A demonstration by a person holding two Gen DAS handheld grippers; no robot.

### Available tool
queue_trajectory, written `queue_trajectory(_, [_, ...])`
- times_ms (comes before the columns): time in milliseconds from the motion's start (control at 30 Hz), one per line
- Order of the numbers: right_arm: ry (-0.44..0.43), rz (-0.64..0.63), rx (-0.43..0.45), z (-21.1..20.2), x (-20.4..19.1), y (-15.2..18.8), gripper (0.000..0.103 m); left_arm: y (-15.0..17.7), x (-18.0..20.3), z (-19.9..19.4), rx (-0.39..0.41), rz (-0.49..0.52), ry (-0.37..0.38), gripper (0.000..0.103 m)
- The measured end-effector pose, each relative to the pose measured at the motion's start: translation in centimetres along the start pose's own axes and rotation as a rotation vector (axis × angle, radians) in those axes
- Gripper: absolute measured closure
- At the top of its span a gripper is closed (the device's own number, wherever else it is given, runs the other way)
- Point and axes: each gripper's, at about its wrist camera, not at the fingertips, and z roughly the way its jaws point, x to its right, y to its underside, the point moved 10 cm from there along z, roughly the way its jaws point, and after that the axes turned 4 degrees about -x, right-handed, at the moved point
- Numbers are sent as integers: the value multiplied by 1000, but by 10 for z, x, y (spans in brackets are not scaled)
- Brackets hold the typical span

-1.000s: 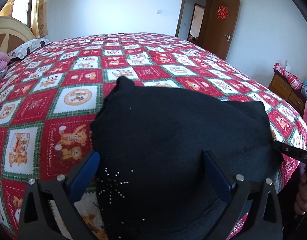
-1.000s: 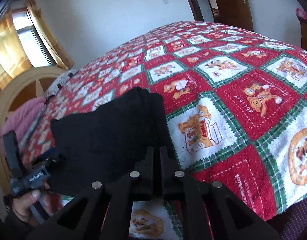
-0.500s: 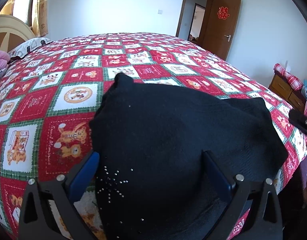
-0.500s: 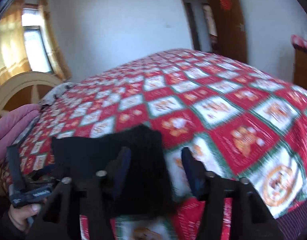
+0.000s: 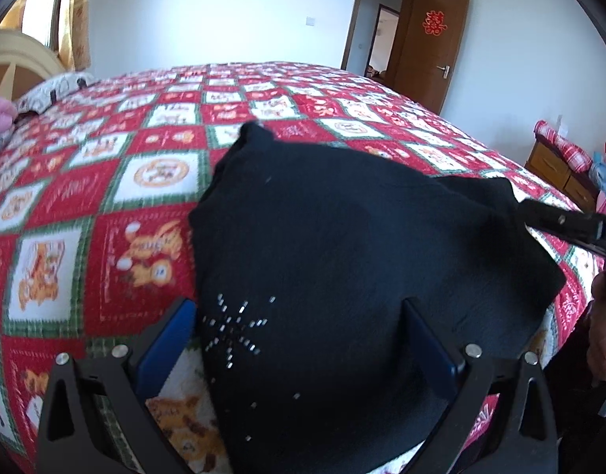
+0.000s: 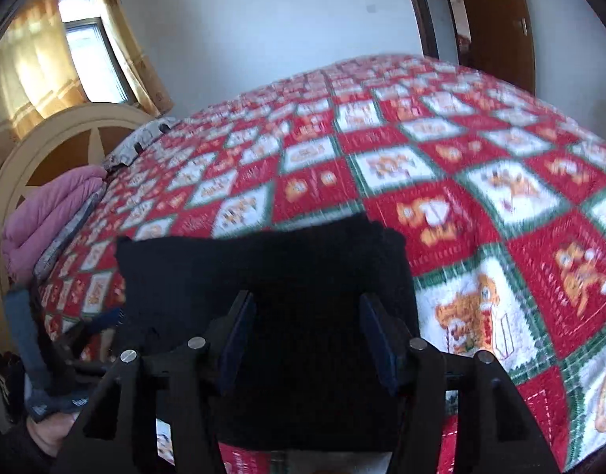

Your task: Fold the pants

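Black pants (image 5: 342, 245), folded into a compact shape with a small rhinestone star, lie on the near part of the bed. They also show in the right wrist view (image 6: 271, 276). My left gripper (image 5: 299, 339) is open, its blue pads spread over the near end of the pants. My right gripper (image 6: 306, 335) is open above the pants' right end; it shows in the left wrist view (image 5: 563, 223) beside the pants' right corner. The left gripper shows in the right wrist view (image 6: 66, 339) at lower left.
A red, white and green quilt (image 5: 152, 173) covers the bed. A cream headboard (image 6: 66, 134), pink bedding (image 6: 50, 213) and a pillow (image 5: 54, 89) lie at the far left. A wooden door (image 5: 433, 39) and a dresser (image 5: 559, 166) stand to the right.
My right gripper went from shut to open and has moved back over the pants' right end. The left gripper stays open in about the same place.
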Motion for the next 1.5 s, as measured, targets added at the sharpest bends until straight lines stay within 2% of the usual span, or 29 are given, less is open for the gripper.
queue_trajectory(67, [-27,-57,4,0,-18,-3,46,0,-1,0,3,-2,9,0])
queue_trajectory(267, [-101,-119,-7,21,-64,-12,46,5,-2,-6,1,0,-3,0])
queue_trajectory(400, [-223,-157,-61,46,-112,-30,46,10,-8,-14,17,-2,-16,0])
queue_trajectory(500, [-194,-211,-181,84,-133,-28,46,15,-12,-11,6,5,-24,0])
queue_trajectory(600, [-86,-238,-299,124,-130,-17,46,15,-14,-10,15,-3,-20,0])
queue_trajectory(767, [-43,-208,-308,145,-121,-18,45,16,-14,-10,34,7,-19,0])
queue_trajectory(900, [-47,-217,-298,138,-119,-22,44,14,-14,-11,26,12,-15,0])
queue_trajectory(1033, [-87,-171,-211,95,-102,-26,43,4,-23,-19,58,-10,-14,0])
queue_trajectory(1133, [-59,-134,-131,49,-59,-19,43,-5,-34,-19,70,-66,4,0])
queue_trajectory(1233, [-29,-59,-94,20,-11,-8,43,-8,-45,-11,49,-125,26,0])
queue_trajectory(1367, [28,45,-94,9,45,3,43,-13,-46,-6,66,-116,32,0])
queue_trajectory(1500, [-34,144,-94,14,66,8,43,-17,-41,-1,66,-89,31,0])
